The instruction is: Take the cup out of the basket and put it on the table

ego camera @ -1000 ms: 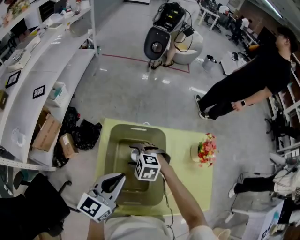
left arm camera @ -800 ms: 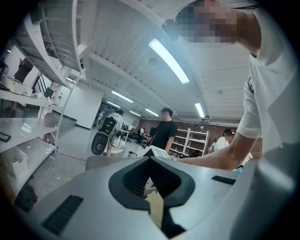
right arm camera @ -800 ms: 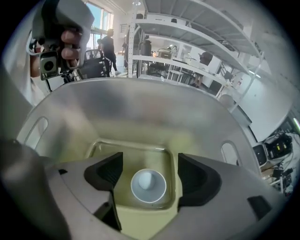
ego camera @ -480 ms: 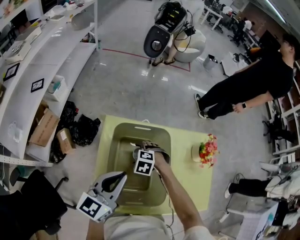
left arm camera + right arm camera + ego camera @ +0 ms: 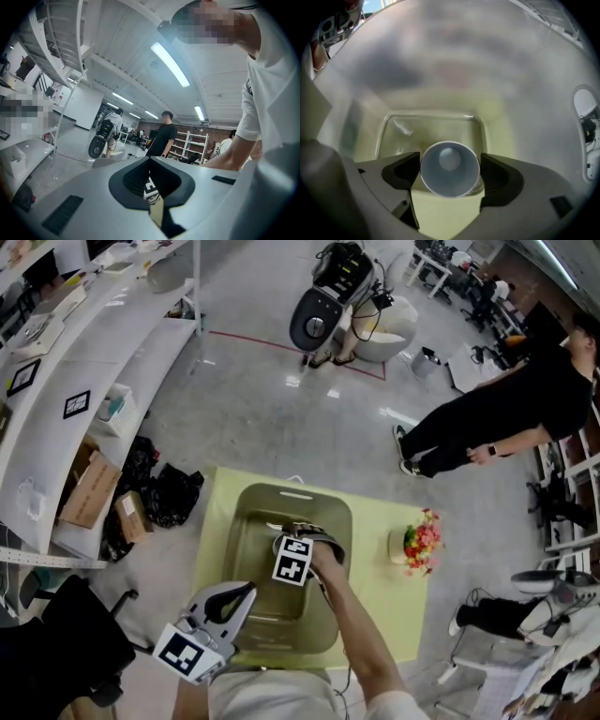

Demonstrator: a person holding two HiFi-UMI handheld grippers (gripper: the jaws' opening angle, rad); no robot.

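Observation:
An olive-green basket (image 5: 281, 491) stands on a yellow-green table (image 5: 394, 615). My right gripper (image 5: 298, 542) points straight down into it, its marker cube on top. In the right gripper view a white paper cup (image 5: 450, 168) stands upright on the basket floor, seen from above, between the jaws of the right gripper (image 5: 450, 172). Those jaws have just been opening and stand wide on either side of the cup's rim without pressing on it. My left gripper (image 5: 239, 594) hovers level at the basket's near left corner, jaws together on nothing (image 5: 151, 180).
A white pot of flowers (image 5: 419, 540) sits on the table right of the basket. White shelving (image 5: 75, 362) runs along the left, with boxes and black bags (image 5: 141, 502) on the floor. A person in black (image 5: 506, 418) stands far right; a wheeled machine (image 5: 328, 306) stands behind.
My right gripper has sunk deeper into the basket, down over the cup. The left gripper has stayed where it was.

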